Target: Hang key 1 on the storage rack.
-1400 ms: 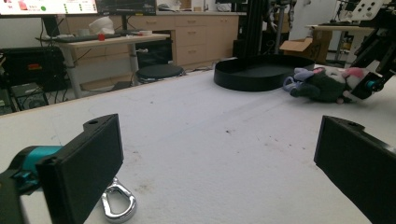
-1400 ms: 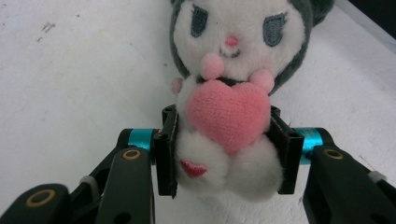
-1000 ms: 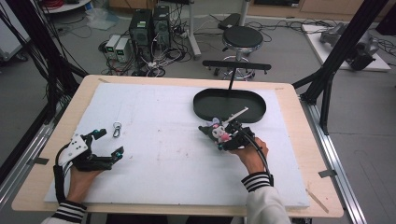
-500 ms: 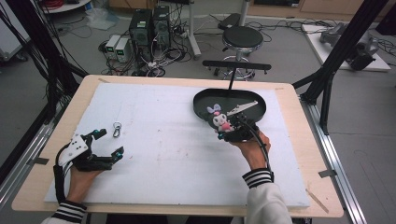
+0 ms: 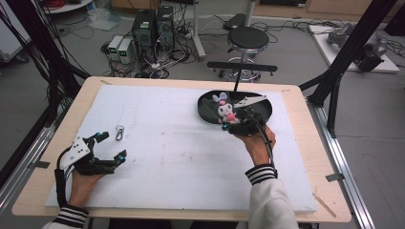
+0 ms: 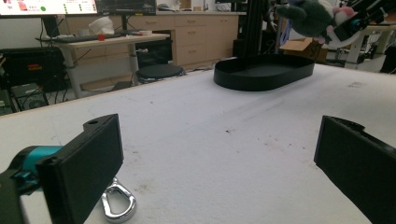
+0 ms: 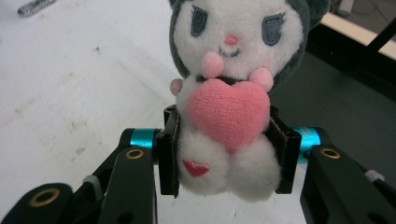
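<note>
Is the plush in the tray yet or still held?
Held. The right gripper is shut on the plush at its lower body; from the left gripper view it hangs above the tray, not resting in it.

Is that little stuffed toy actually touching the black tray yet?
Apart. In the left gripper view the plush toy, clamped in the right gripper, hangs above the black tray with background visible between them.
</note>
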